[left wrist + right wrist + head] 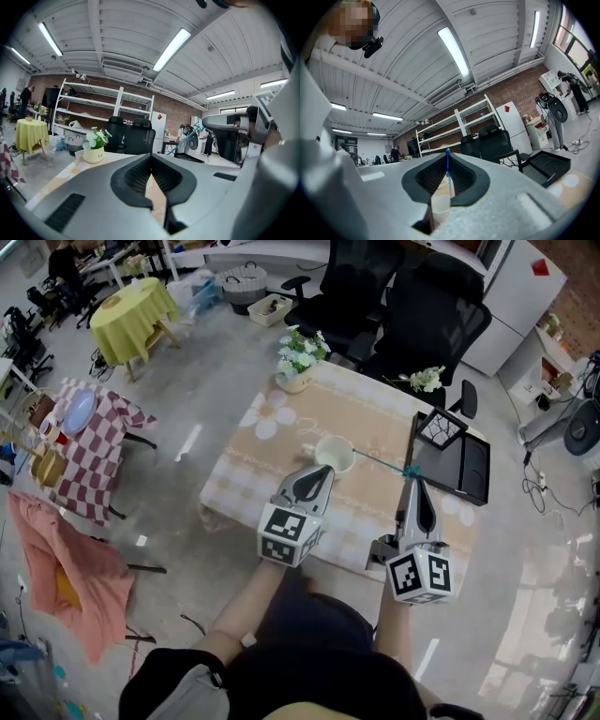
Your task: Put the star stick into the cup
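A white cup (336,454) stands near the middle of the beige-clothed table (253,479). My right gripper (411,476) is shut on the thin teal star stick (384,463), which runs left from the jaws towards the cup's rim. In the right gripper view the stick (447,169) rises between the closed jaws, with the cup (440,207) just below them. My left gripper (320,471) hovers just in front of the cup, shut with nothing in it. From the left gripper view the stick (186,139) slants up to its star end beside the right gripper (229,123).
A pot of white flowers (298,362) stands at the table's far left corner and a small flower sprig (427,379) at the far edge. A black tray (457,465) and a patterned box (441,427) lie right. Office chairs (412,306) stand behind; a checkered table (89,442) is left.
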Demonstrator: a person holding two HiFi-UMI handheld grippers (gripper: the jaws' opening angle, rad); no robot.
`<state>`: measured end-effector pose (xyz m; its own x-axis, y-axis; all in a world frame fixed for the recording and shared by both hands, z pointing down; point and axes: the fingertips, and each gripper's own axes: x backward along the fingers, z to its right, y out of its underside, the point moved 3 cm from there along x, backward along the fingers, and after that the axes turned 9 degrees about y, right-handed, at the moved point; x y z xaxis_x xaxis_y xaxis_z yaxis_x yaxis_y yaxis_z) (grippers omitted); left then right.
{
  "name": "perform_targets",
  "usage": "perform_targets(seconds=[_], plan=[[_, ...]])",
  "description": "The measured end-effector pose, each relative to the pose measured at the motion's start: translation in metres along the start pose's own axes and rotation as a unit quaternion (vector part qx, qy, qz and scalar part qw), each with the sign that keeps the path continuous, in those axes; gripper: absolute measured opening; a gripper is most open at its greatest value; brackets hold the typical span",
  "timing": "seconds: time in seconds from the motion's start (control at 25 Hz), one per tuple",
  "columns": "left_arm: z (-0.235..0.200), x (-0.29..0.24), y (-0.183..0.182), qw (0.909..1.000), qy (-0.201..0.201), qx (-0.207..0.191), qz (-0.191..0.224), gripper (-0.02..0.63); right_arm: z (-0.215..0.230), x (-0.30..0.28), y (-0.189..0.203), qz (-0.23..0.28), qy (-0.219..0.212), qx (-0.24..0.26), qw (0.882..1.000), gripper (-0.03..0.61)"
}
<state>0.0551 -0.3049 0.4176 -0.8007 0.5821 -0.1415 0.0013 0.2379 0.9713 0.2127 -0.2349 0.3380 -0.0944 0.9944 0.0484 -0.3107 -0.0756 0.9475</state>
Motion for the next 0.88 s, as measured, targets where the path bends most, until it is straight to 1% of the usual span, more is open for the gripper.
perform_targets(seconds=[0.44, 0.88], plan=[[-0.023, 0.013, 0.007, 0.9994, -0.033, 0.011, -0.005, 0.009, -0.012, -0.021, 0.022, -0.029, -0.018, -0.002, 0.999, 0.017], [-0.034, 0.016, 0.023, 0.9984, -0.047, 0.023, -0.02, 0.009, -0.012, -0.035, 0.045, -0.056, -0.02, -0.003, 0.998, 0.017]])
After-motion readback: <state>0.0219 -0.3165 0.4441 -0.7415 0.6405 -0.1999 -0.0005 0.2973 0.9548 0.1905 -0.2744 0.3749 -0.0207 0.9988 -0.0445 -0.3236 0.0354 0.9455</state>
